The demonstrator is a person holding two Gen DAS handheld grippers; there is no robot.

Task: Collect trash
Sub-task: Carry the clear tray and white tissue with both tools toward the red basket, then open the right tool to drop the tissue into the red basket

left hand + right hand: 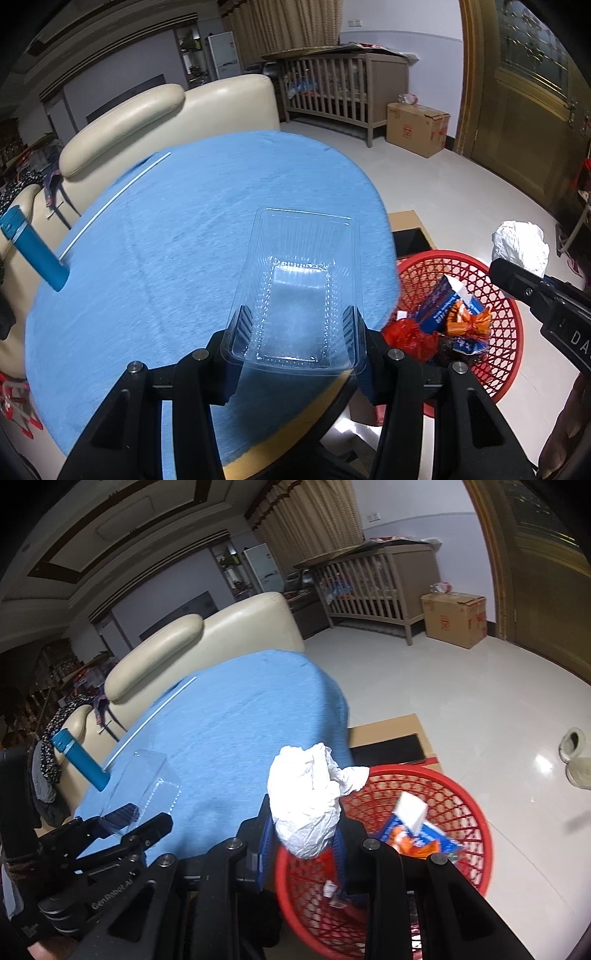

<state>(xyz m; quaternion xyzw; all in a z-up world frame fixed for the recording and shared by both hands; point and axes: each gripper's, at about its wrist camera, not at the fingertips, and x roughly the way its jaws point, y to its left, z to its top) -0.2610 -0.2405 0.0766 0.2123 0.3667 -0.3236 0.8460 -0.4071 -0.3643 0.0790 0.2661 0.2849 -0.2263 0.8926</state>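
Observation:
My left gripper (295,325) is shut on a clear plastic tray (301,280), holding it over the blue-covered round table (177,236) near its right edge. My right gripper (304,819) is shut on a crumpled white paper wad (308,797), held above the rim of the red mesh basket (469,827) on the floor. The wad (519,243) and basket (506,332) also show in the left wrist view. The basket holds a blue carton (443,299), orange wrappers (467,321) and a red bag (410,336). The left gripper with the tray (147,786) shows in the right wrist view.
A blue lighter (31,247) and a white straw (114,203) lie at the table's left. A cream sofa (155,114) stands behind the table. A flat cardboard box (391,734) lies beside the basket. A crib (343,92) and a cardboard box (417,129) stand by the far wall.

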